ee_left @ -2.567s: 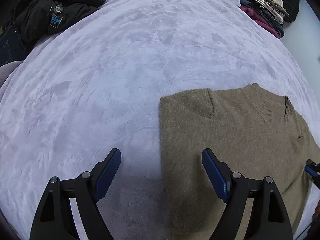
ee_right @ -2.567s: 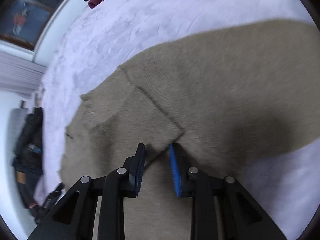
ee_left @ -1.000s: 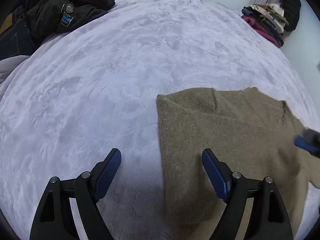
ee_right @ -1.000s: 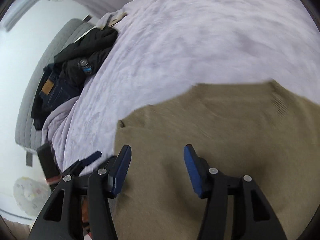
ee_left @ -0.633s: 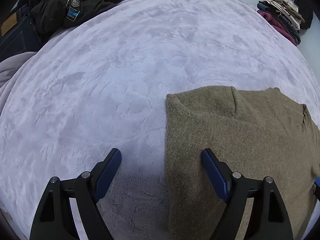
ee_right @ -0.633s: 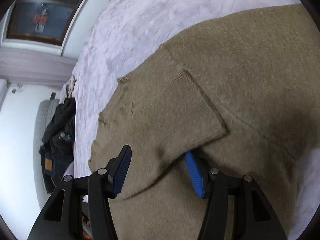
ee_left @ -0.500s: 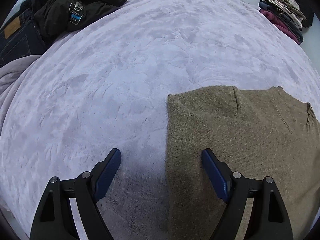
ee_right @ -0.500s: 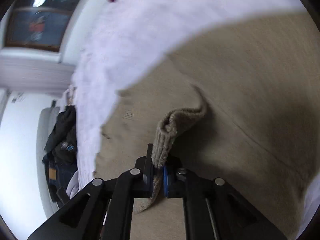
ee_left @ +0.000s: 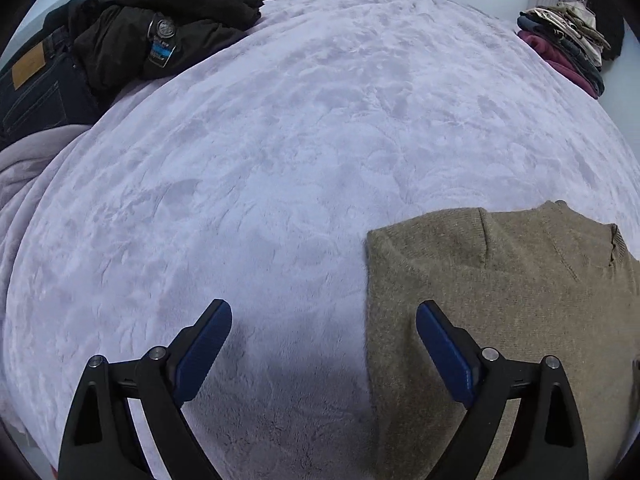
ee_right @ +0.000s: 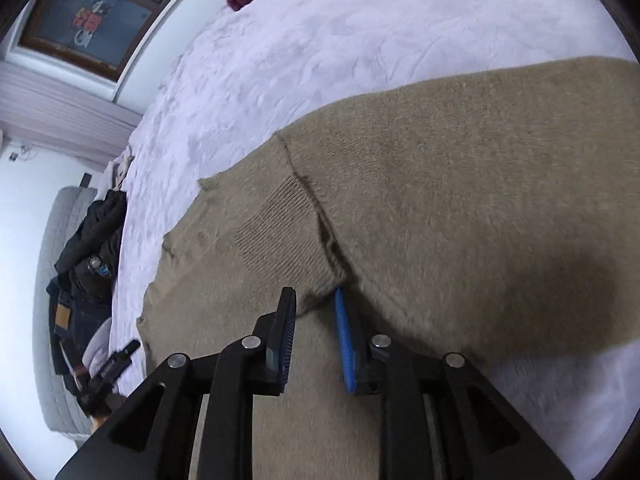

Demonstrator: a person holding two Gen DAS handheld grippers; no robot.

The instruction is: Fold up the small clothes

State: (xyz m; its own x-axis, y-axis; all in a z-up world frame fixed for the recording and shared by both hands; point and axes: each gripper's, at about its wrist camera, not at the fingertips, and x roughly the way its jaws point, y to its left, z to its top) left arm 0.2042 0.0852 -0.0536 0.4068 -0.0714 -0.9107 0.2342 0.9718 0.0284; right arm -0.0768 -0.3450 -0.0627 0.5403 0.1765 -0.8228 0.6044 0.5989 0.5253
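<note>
The brown sweater (ee_right: 460,184) lies flat on the lilac bed (ee_left: 280,140), one sleeve cuff (ee_right: 292,240) folded across its body. The right tool (ee_right: 314,320) is opening, releasing that cuff (its corner sits between the pads, not pinched). The left tool (ee_left: 324,340) hovers spread wide at the sweater's edge, holding nothing. Next, probably, comes folding the body in half.

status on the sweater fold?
Done: both sleeves of the tan sweater lie folded in across its body. In hand: right gripper, jaws opening, at the sleeve cuff; left gripper open, empty. Left: folding the body over.
</note>
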